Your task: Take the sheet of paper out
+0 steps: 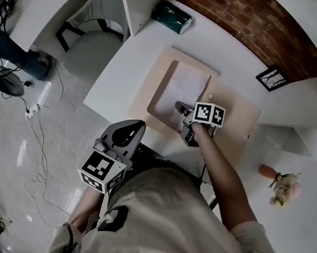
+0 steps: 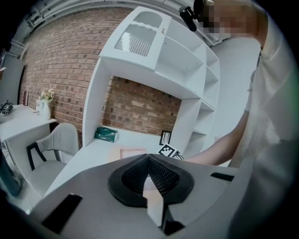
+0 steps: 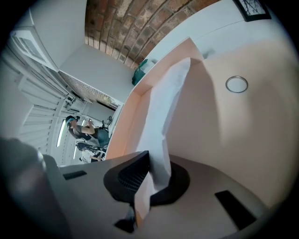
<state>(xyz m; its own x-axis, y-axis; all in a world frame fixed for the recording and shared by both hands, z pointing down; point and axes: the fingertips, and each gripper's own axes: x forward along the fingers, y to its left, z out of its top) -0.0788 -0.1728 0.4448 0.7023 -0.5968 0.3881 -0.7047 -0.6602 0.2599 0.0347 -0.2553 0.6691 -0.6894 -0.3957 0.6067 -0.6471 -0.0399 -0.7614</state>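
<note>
— Head view: the sheet of paper (image 1: pixel 179 88) is lying in the beige folder (image 1: pixel 236 120) on the white bench (image 1: pixel 129 65), our right claw (image 1: pixel 180 105) reaching its near edge.
— Left gripper view: we are holding our left claw (image 2: pixel 148 156) short of the bench, jaws resting together, empty.
— Right gripper view: we are clamping that edge.
</note>
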